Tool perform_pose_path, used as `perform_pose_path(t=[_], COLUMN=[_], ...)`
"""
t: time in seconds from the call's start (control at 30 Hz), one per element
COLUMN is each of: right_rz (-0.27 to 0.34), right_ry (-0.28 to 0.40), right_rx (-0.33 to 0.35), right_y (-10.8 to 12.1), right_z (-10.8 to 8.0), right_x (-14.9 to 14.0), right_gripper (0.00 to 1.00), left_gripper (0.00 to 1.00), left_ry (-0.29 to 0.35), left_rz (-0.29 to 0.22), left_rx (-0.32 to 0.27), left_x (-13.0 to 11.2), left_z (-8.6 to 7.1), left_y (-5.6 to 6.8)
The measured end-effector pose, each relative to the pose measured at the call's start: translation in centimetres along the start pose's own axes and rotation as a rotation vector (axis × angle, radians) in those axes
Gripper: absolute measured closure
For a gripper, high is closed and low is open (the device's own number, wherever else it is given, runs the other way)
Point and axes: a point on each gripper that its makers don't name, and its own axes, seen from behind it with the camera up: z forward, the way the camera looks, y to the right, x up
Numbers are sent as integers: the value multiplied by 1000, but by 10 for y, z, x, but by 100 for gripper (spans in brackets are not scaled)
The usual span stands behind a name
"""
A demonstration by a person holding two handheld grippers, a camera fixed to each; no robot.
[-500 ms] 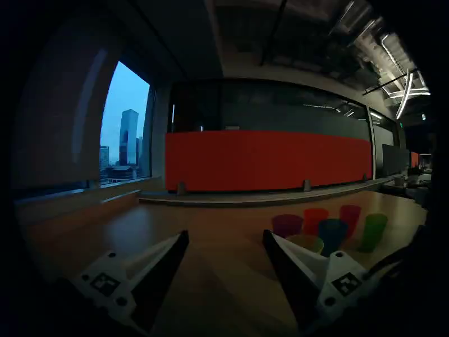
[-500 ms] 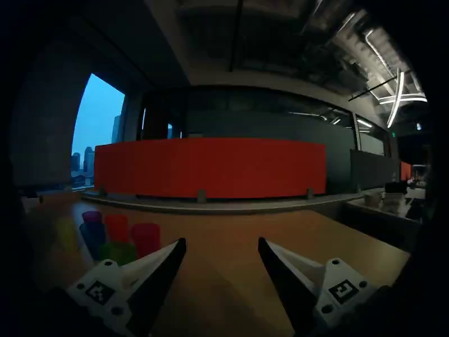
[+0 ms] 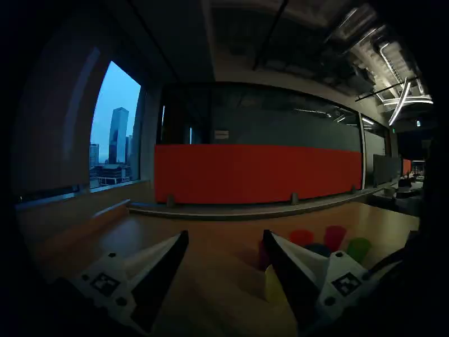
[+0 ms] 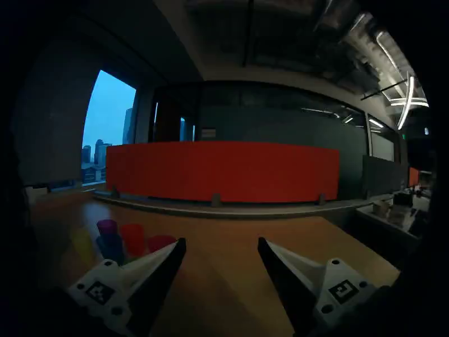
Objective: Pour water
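Observation:
A cluster of coloured plastic cups stands on the wooden table [image 3: 224, 281]. In the left gripper view, the red cup [image 3: 301, 236], pink cup [image 3: 335, 236], green cup [image 3: 358, 248] and blue cup [image 3: 319, 248] sit behind my right finger, with a yellow cup [image 3: 273, 285] close beside it. My left gripper [image 3: 224, 233] is open and holds nothing. In the right gripper view, the purple cup [image 4: 106, 227], red cup [image 4: 133, 238], pink cup [image 4: 160, 242] and blue cup [image 4: 111, 247] stand behind the left finger. My right gripper [image 4: 221, 241] is open and holds nothing.
A long red partition [image 3: 258, 173] runs along the table's far edge [image 4: 224, 209]. A window [image 3: 112, 140] with city towers is at the left. Another desk with small objects [image 4: 395, 205] lies to the right. The room is dim.
The cups have dropped lower in both views and slid partly behind the fingers. They shifted left in the left gripper view and right in the right gripper view. Both grippers stayed open.

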Motion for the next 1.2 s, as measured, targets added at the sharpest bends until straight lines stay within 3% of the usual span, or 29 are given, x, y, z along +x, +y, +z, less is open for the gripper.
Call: perform_pose_path(t=[0.37,0.67,0.97,1.2], right_rz=[71,88,87,40], right_ry=[-13,-21,-38,-63], right_rx=[20,58,102,221], right_y=[7,3,-5,-29], right_z=[5,3,4,3], right_x=[70,116,115,116], right_gripper=[1,1,1,1], left_gripper=[2,2,2,2], left_ry=[-47,-76,-70,-86], left_rz=[-18,-59,-96,-32], left_rx=[-49,-105,-215,-304], left_x=[50,93,108,104], left_z=[15,24,22,22], left_y=[5,10,27,43])
